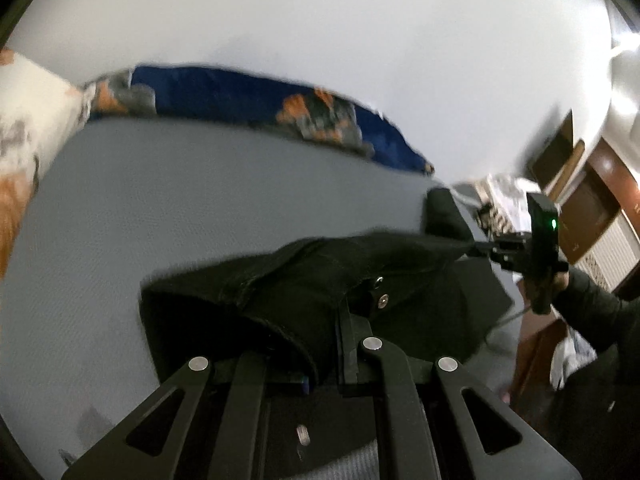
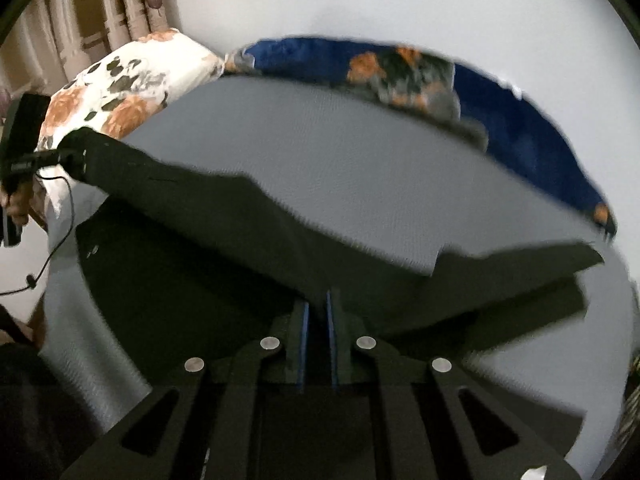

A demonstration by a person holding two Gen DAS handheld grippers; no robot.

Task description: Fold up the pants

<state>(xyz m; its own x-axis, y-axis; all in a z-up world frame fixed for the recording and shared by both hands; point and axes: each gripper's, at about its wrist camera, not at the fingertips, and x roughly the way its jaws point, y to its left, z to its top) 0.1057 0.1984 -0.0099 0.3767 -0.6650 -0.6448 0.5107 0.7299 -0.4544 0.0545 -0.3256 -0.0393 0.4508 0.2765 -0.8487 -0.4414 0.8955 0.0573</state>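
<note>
While both grippers pinch black pants (image 2: 224, 216), left gripper (image 1: 320, 344), right gripper (image 2: 318, 300), limp cloth over grey sheet (image 2: 320, 140).

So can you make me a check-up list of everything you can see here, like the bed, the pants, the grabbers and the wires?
Surface: grey bed sheet, mostly bare beyond the pants.
Job's things: black pants, lifted off the sheet and stretched between the two grippers; a metal snap button shows near the left one.
Clutter: floral pillow and blue floral blanket along the far edge.
Grippers: left gripper shut on the pants; right gripper shut on the pants.
Cables: thin black cable hanging near the left gripper.
Surroundings: white wall, curtains, brown wooden furniture.
</note>
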